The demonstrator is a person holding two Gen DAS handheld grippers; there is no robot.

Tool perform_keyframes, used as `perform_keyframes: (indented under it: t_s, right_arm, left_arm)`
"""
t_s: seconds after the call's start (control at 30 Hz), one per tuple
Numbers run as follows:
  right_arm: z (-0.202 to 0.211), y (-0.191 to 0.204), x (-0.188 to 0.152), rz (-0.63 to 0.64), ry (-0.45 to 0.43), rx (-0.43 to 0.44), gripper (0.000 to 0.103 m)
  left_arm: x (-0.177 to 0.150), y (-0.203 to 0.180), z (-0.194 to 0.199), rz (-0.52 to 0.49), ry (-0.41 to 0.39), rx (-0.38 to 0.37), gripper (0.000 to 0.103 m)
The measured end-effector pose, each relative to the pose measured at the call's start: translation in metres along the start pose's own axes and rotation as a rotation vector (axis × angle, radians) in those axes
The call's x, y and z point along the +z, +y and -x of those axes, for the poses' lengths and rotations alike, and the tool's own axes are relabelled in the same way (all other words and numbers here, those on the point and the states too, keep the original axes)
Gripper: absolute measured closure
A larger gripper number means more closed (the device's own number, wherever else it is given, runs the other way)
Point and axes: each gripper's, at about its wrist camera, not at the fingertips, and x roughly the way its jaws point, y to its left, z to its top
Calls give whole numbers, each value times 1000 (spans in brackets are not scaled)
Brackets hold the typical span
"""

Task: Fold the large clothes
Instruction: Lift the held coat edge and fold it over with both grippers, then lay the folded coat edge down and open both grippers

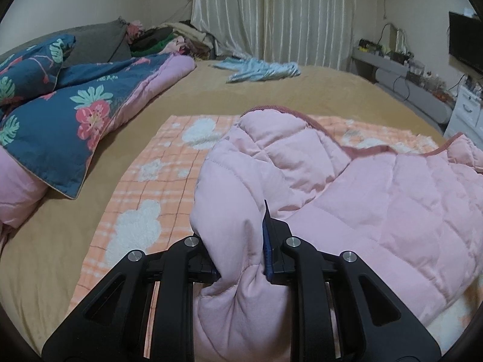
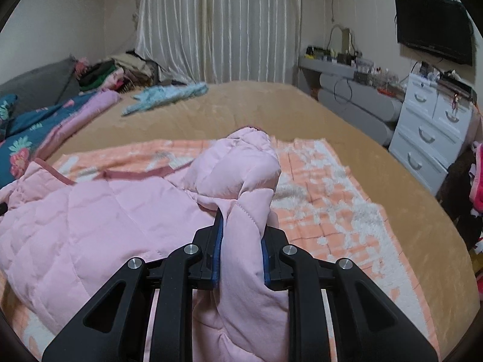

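Above the checked blanket [image 1: 157, 163], both tongs [image 1: 241, 241] [image 2: 241, 241] grip the pink jacket [image 1: 377, 211], bare bed beyond.

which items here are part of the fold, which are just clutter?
In the job:
- pink quilted jacket
- left tool, shut on the jacket
- right tool, shut on the jacket
- orange checked blanket under it

Lying about:
- floral duvet
- blue garment
- clothes pile
- TV
- white drawers
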Motion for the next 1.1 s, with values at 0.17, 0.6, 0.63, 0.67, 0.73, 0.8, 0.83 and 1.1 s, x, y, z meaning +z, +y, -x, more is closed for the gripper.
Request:
perform_keyframes:
  t_s: [0.17, 0.6, 0.63, 0.67, 0.73, 0.8, 0.83, 1.1]
  right_arm:
    - [-38, 0, -4, -3, 84, -29, 84]
    - [-99, -4, -18, -13, 198, -88, 79]
    - [-100, -5, -19, -11, 198, -92, 78]
    - [-102, -6, -19, -9, 198, -99, 76]
    - [-105, -7, -21, -14, 206, -104, 73]
    - [-104, -10, -22, -30, 211, -107, 68]
    - [-102, -13, -21, -52, 213, -106, 65]
    - [-51, -45, -22, -248, 133, -40, 7]
  left_arm:
    - [-4, 1, -28, 4, 61, 18, 89]
    - [0, -4, -80, 8, 143, 41, 86]
    - [0, -5, -83, 5, 144, 43, 85]
    - [0, -6, -84, 3, 144, 44, 85]
    - [1, -6, -85, 4, 148, 42, 84]
    - [2, -6, -84, 6, 154, 43, 82]
    - [2, -6, -82, 7, 156, 46, 81]
    - [4, -9, -53, -21, 139, 67, 24]
